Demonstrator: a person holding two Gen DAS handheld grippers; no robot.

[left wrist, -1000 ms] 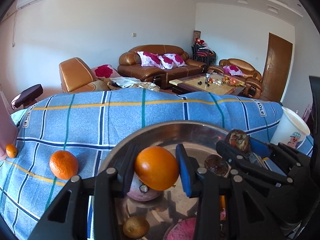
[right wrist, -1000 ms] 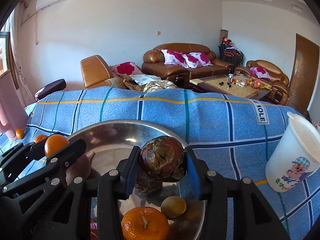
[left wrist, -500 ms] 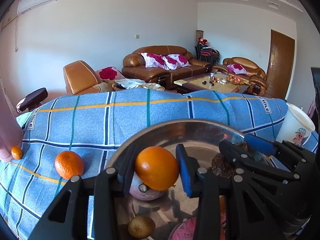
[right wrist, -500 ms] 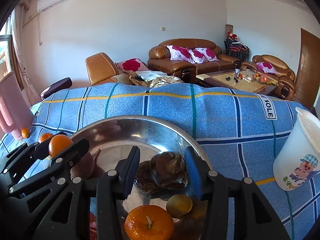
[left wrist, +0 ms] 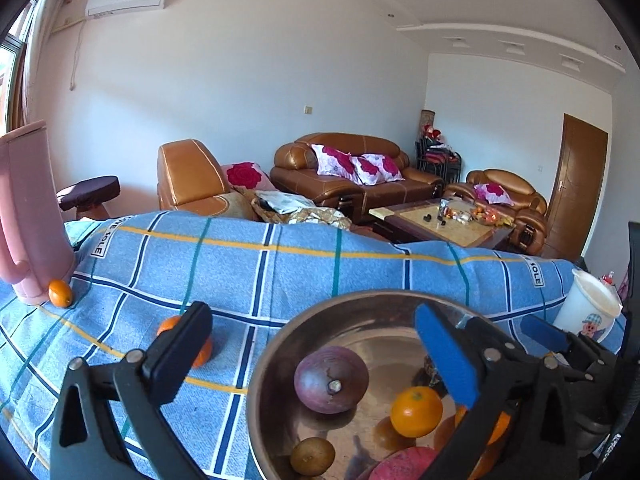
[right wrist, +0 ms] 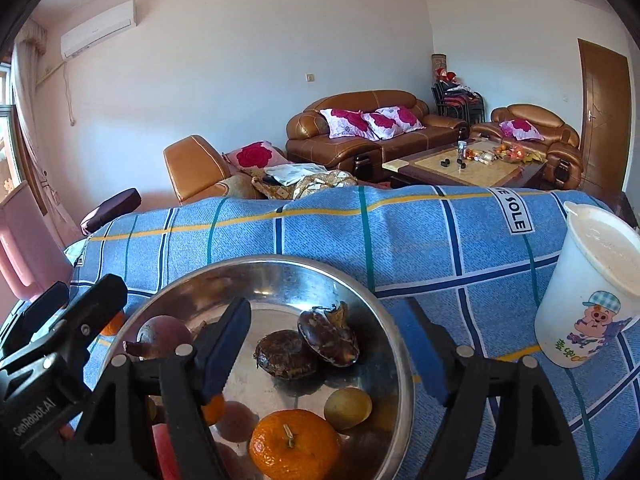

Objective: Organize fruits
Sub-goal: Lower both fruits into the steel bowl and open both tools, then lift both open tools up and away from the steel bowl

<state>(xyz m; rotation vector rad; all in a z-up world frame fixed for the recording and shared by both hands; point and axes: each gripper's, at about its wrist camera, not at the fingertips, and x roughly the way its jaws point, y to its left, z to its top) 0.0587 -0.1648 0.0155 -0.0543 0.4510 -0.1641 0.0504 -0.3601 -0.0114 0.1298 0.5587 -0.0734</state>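
A steel bowl sits on the blue checked cloth. It holds a purple fruit, oranges, two dark shrivelled fruits, and a small yellow-brown fruit. My left gripper is open and empty over the bowl's left rim. My right gripper is open and empty above the bowl. An orange lies on the cloth behind the left finger; a small one lies far left.
A pink jug stands at the far left of the table. A white lidded tub with a cartoon pig stands at the right. Sofas and a coffee table fill the room beyond the table's far edge.
Both grippers opened wide. The left one let go of its orange, which now lies in the bowl. The right one's dark fruit lies in the bowl. Both grippers pulled back.
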